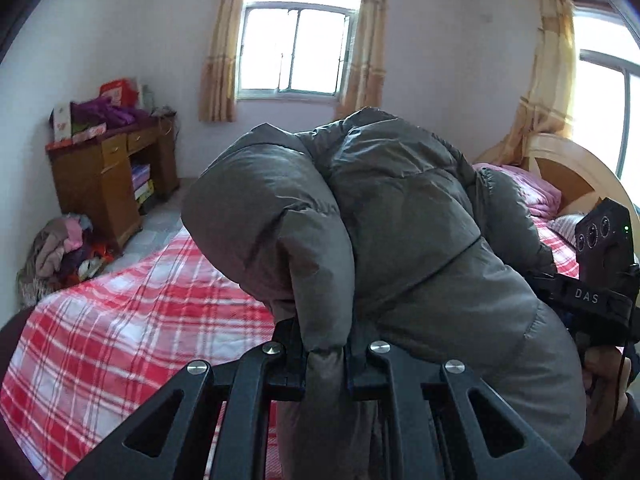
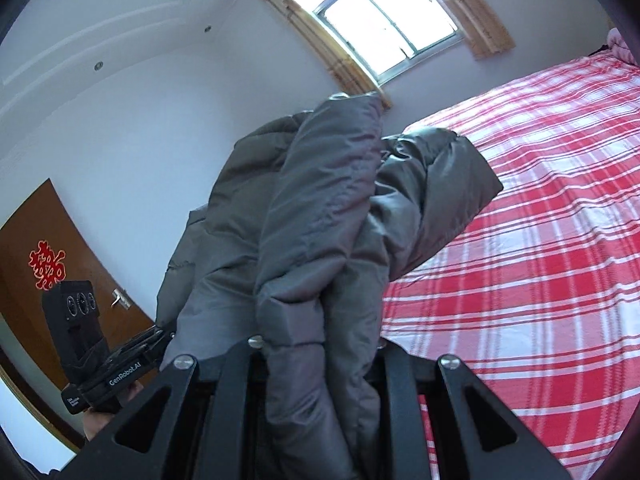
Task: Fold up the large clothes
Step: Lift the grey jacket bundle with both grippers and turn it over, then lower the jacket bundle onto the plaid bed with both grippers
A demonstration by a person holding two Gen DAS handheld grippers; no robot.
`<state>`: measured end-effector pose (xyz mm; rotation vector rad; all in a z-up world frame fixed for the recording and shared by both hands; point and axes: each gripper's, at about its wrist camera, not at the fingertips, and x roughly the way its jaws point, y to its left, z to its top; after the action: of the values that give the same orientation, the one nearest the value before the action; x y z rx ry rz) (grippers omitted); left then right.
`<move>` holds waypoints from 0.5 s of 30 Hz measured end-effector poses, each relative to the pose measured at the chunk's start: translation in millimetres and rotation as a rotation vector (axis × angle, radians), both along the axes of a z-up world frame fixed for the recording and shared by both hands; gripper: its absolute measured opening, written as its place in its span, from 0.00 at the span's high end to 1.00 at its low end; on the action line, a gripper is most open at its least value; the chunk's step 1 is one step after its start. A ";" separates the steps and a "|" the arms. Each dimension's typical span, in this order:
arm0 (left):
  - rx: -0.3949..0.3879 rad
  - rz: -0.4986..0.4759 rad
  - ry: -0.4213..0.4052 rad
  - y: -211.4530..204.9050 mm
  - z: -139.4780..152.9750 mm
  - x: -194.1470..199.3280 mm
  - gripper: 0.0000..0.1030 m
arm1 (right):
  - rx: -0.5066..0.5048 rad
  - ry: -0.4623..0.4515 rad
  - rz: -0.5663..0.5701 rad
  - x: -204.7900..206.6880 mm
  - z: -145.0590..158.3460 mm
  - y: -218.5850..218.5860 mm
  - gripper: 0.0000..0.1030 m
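Both jaws clamped on our grey puffer jacket [image 1: 400, 220], lifted off the plaid bed [image 1: 120, 320]; we should keep both edges level, lowering it flat.

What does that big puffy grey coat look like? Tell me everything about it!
The puffy coat is dark grey-green with a smooth, slightly shiny shell and stitched, padded sections, like a down jacket. It is bunched and draped, not yet folded flat. The left gripper pinches a thick fold of it, and the right gripper is clamped on another bunch. Between them it is held up above the red and white checked bed sheet. Whether any hem touches the sheet cannot be seen.
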<state>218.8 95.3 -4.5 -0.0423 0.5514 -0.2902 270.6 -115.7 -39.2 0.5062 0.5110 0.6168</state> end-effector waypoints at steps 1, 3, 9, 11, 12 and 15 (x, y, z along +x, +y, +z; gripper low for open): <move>-0.019 0.012 0.020 10.7 -4.8 3.2 0.89 | -0.008 0.006 0.007 4.9 -1.1 5.3 0.81; -0.039 0.027 0.055 25.1 -14.8 7.8 0.89 | -0.020 0.013 0.021 8.7 -2.3 15.0 0.81; -0.060 0.068 0.145 63.1 -49.7 25.9 0.89 | -0.076 0.054 0.064 25.5 -12.8 56.4 0.82; -0.062 0.075 0.163 73.8 -60.1 29.9 0.89 | -0.088 0.075 0.072 31.4 -20.6 65.4 0.82; -0.060 0.078 0.172 77.4 -65.4 31.9 0.89 | -0.095 0.091 0.076 36.1 -27.8 70.3 0.82; -0.050 0.093 0.199 87.4 -83.2 39.0 0.88 | -0.107 0.135 0.081 47.6 -46.2 78.4 0.82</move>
<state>257.8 182.7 -87.7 -0.1458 0.7378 -0.2098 318.2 -37.4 -85.3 0.4290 0.6911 0.6320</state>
